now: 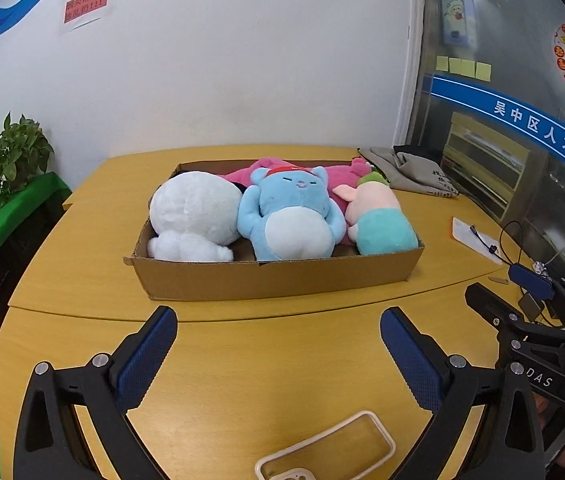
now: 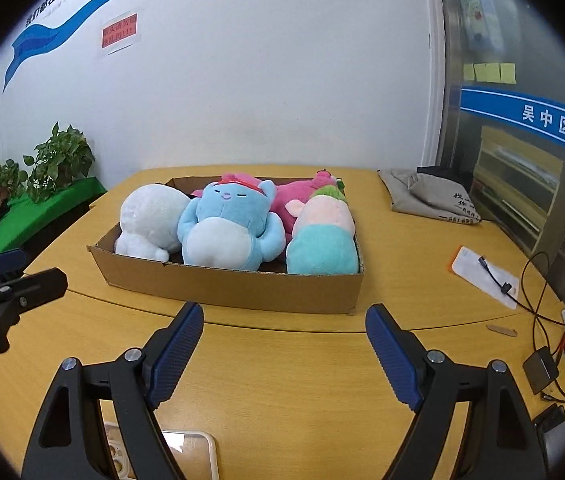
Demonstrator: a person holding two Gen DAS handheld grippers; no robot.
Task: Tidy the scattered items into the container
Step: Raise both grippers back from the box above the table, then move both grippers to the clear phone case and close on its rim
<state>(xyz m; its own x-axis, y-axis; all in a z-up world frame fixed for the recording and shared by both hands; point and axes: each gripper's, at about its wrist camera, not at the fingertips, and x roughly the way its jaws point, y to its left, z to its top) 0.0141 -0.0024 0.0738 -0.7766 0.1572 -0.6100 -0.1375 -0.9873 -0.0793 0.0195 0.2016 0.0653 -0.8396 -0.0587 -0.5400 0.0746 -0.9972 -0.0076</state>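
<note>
Left tool (image 1: pixel 278 332): black frame, blue ribbed pads; fingers spread wide, nothing between them; poised above the bench, short of the box.
Right tool (image 2: pixel 284 330): same build; fingers spread wide, nothing held; also over bare bench in front of the box. Seen from the left wrist view it sits at the far right edge.
Cardboard box (image 1: pixel 274 276): shallow, open-topped, brown; rests on the bench toward the far side, long side facing the tools.
White plush (image 1: pixel 192 220): round, lies in the left end of the box, touching the blue plush.
Blue plush (image 1: pixel 290 216): pale belly, red band on its head; lies in the middle of the box, head toward the wall.
Pink plush (image 1: pixel 342 172): lies along the back of the box, partly under the blue one.
Pig plush (image 1: pixel 378 220): pink head, teal body; lies at the right end of the box, against the side wall.
Green plush (image 2: pixel 332 192): small part visible behind the pig plush; shape hard to tell.
Bench (image 1: pixel 242 380): yellow wood, curved seam across it.
Phone case (image 1: pixel 330 452): clear with pale rim; flat on the bench, near edge, below the left tool.
Grey cloth bag (image 1: pixel 410 172): crumpled, far right corner of the bench.
Paper slip with cable (image 2: pixel 486 276): right of the box, well apart from it.
Potted plants (image 2: pixel 46 164): on a green-covered ledge at left.
</note>
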